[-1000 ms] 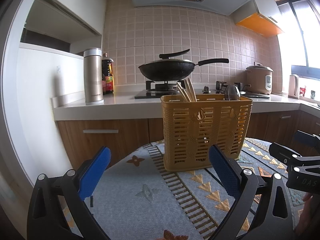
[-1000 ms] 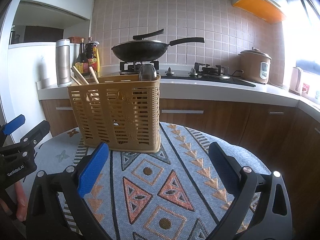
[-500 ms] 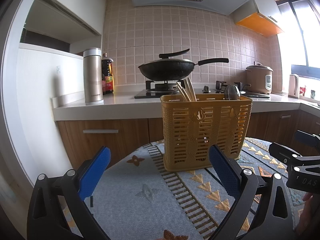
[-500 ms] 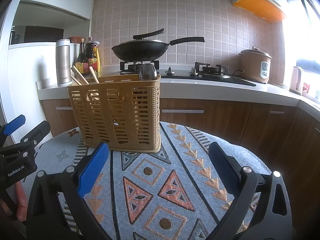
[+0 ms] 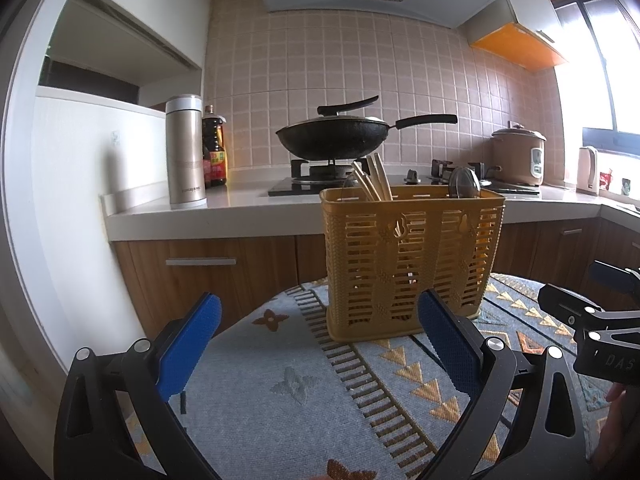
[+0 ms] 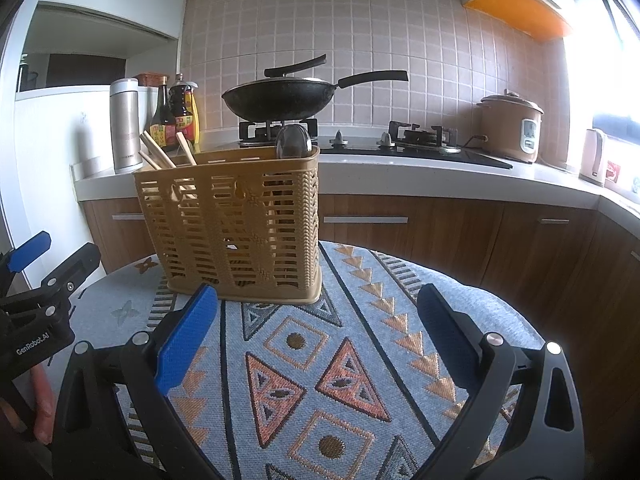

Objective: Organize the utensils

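A tan slotted utensil basket (image 5: 410,260) (image 6: 240,228) stands upright on the patterned cloth. Wooden chopsticks (image 5: 374,182) (image 6: 160,156) lean out of its left part, and a metal spoon bowl (image 5: 464,182) (image 6: 293,142) rises from its right part. My left gripper (image 5: 320,344) is open and empty, a little in front of the basket. My right gripper (image 6: 316,336) is also open and empty, in front and to the right of the basket. Each gripper shows at the edge of the other's view.
A round table under a blue patterned cloth (image 6: 340,380) holds the basket. Behind runs a kitchen counter (image 5: 240,208) with a steel flask (image 5: 186,152), sauce bottles (image 6: 180,112), a black wok (image 5: 332,136) on the stove, a rice cooker (image 6: 510,126) and a kettle (image 5: 588,170).
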A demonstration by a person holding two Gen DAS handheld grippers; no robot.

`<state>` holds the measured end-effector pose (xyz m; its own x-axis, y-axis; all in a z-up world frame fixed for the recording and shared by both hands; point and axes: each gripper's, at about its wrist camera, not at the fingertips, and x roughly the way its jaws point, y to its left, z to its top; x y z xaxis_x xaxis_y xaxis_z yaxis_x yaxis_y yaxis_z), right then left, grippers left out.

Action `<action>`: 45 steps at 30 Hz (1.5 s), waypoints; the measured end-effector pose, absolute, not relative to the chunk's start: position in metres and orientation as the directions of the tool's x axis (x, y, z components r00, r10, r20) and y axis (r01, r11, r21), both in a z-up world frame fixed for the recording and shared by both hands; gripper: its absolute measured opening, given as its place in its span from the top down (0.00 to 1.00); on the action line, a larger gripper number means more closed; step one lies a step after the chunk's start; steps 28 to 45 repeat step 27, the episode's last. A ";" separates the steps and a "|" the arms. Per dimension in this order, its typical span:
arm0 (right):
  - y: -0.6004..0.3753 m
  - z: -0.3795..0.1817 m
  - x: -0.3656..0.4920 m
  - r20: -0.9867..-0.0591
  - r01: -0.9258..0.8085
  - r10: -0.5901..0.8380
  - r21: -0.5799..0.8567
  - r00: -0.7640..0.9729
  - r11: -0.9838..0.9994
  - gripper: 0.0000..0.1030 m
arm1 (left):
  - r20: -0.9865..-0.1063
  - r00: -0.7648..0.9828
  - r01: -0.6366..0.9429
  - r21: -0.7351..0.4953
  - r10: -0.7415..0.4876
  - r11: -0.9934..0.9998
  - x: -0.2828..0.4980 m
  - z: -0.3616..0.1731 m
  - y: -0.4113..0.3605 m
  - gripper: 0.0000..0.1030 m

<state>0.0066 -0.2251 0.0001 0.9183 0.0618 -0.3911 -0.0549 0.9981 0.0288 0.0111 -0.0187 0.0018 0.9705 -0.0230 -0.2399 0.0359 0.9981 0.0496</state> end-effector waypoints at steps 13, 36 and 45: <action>-0.221 -0.001 0.006 -0.391 -0.053 0.053 0.011 0.919 0.999 0.07 | -0.255 0.967 0.037 0.068 -0.018 0.997 0.014 0.002 -0.024 0.07; -0.213 -0.001 0.003 -0.386 -0.056 0.043 -0.023 0.921 0.998 0.07 | -0.299 0.954 0.020 0.063 -0.001 0.998 0.021 0.000 -0.021 0.07; -0.213 -0.001 0.003 -0.386 -0.056 0.043 -0.023 0.921 0.998 0.07 | -0.299 0.954 0.020 0.063 -0.001 0.998 0.021 0.000 -0.021 0.07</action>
